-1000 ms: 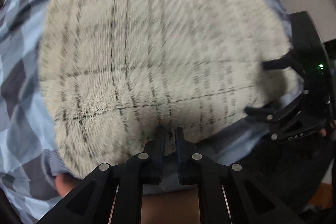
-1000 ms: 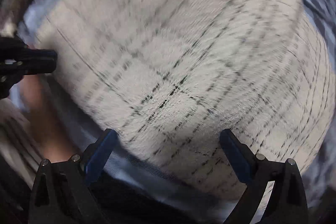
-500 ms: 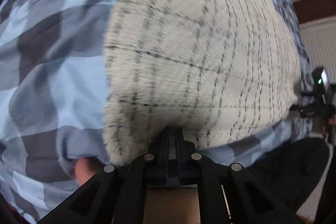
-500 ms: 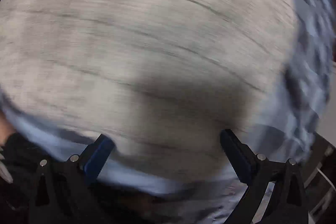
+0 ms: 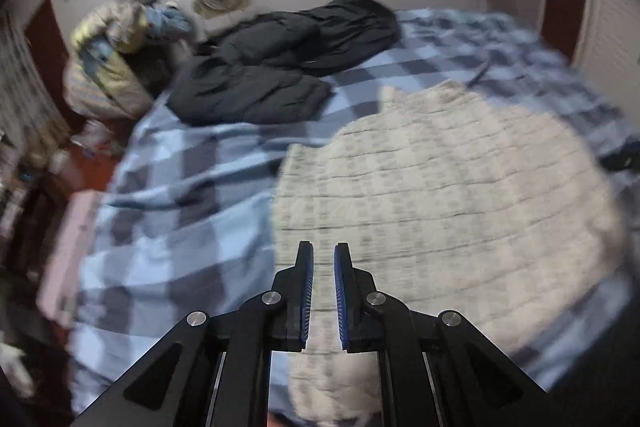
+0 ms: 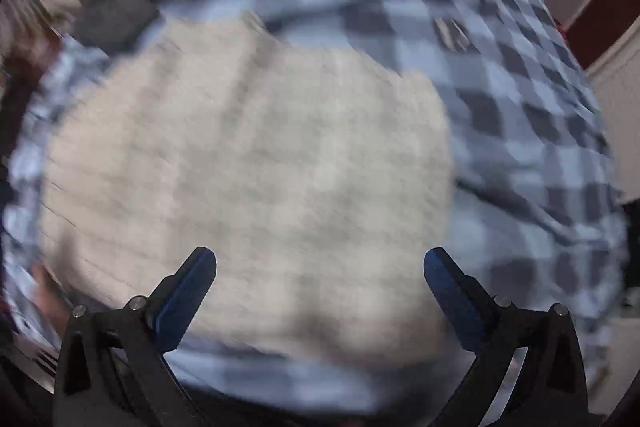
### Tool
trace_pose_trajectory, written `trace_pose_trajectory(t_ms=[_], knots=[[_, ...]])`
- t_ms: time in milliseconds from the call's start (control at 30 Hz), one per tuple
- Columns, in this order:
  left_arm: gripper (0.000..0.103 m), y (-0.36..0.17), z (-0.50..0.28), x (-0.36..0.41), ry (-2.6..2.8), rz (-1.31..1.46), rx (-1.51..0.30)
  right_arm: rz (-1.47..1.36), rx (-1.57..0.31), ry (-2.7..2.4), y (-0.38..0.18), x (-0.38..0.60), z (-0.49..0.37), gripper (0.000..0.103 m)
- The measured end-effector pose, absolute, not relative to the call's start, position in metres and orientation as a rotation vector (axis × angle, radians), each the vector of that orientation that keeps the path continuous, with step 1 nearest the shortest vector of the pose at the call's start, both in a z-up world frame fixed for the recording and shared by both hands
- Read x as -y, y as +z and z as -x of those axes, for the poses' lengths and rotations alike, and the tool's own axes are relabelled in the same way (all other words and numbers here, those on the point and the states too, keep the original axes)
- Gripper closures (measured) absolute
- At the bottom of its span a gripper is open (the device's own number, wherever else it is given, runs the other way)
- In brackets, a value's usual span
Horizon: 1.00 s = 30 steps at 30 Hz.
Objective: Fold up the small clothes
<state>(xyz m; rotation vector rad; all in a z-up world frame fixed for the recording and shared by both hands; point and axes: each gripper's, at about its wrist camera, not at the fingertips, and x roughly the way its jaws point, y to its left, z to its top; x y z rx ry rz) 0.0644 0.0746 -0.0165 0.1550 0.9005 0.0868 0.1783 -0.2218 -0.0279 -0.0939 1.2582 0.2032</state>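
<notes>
Lying flat on the blue-and-grey checked bedspread (image 5: 192, 187), the cream knitted garment with thin dark grid lines (image 5: 460, 187) is untouched. A black padded jacket (image 5: 288, 67) sits beyond it. The left gripper (image 5: 320, 259) is nearly closed, empty; the right gripper (image 6: 320, 267) gapes wide, empty. No writing legible.

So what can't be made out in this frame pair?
- Cream checked garment: its near edge is hidden behind the left gripper in the left wrist view; fold state unclear.
- Same garment in the right wrist view: motion blur wipes out the pattern and edges.
- Clutter beside the bed: blurred, contents unreadable.
- Small thing on the checked bedspread: smeared.
</notes>
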Motion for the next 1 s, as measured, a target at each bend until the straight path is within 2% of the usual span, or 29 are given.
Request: trace_pose_trajectory(t_ms=[67,167,233,433,600,767,1000], knots=[[0.094,-0.031,-0.07,-0.062,0.035,-0.152,-0.978,0.002,-1.23,0.234,-0.041,0.21,-0.178,0.002],[0.094,-0.067,-0.085,-0.078,-0.109,0.054,-1.195,-0.059,-1.321,0.193,-0.073,0.214,-0.186,0.002],[0.094,-0.076,-0.085,-0.085,-0.111,0.086,-1.231,-0.053,-1.37,0.2,-0.083,0.21,-0.19,0.002],[0.094,-0.059,-0.079,-0.081,-0.23,0.131,-1.124,0.005,-1.357,0.189,-0.089,0.204,-0.186,0.002],[0.094,-0.036,-0.072,-0.078,-0.217,0.078,-1.018,0.028,-1.297,0.203,-0.071,0.196,-0.182,0.002],[0.093,-0.016,-0.086,-0.071,-0.306,0.149,-1.043,0.017,-1.249,0.212,-0.06,0.197,-0.176,0.002],[0.093,0.016,-0.089,-0.05,-0.396,0.12,-0.984,0.032,-1.237,0.237,-0.061,0.192,-0.178,0.002]])
